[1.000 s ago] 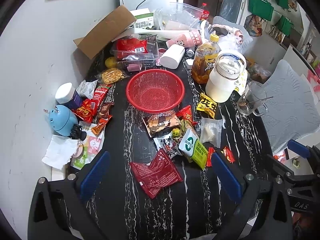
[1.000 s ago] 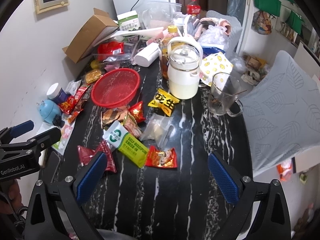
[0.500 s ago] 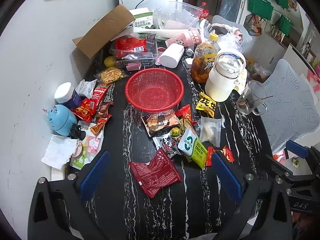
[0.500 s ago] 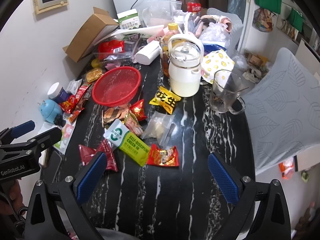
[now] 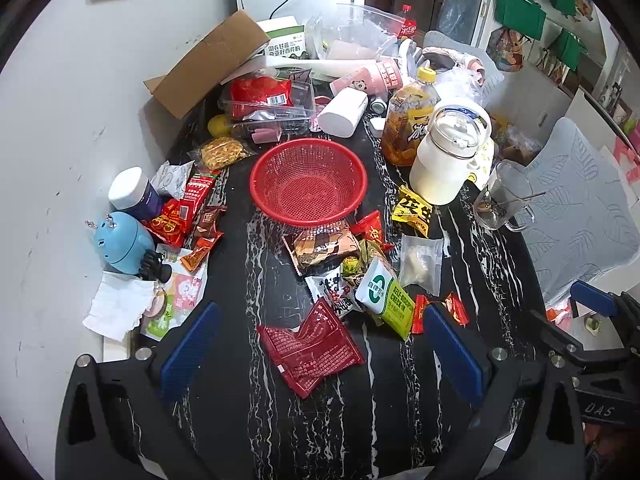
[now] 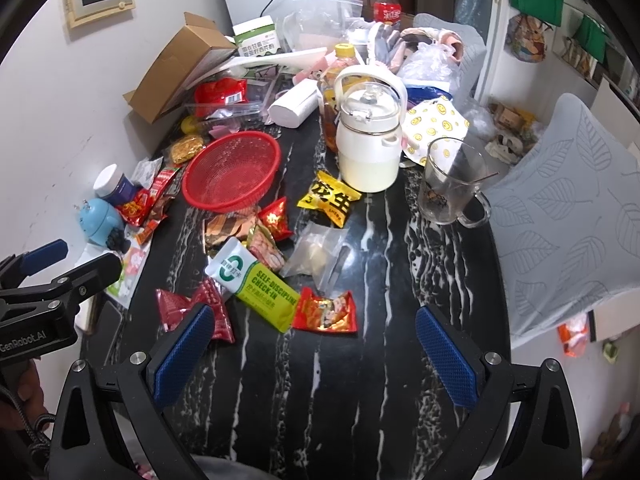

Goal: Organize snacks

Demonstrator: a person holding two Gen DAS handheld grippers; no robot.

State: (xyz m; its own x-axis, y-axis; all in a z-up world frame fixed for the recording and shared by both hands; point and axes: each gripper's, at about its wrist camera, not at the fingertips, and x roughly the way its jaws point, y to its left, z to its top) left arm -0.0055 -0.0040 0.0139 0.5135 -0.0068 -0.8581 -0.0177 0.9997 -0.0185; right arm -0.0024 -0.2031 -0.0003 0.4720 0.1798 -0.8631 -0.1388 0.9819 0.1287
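Left gripper (image 5: 318, 354) and right gripper (image 6: 314, 340) both spread wide, empty, above table (image 6: 360, 380); basket (image 5: 308, 182) empty, packets (image 5: 352, 256) scattered just beside it

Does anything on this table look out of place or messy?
Yes. The red basket sits empty while snack packets, like the green-and-white one, lie scattered on the black table around it.
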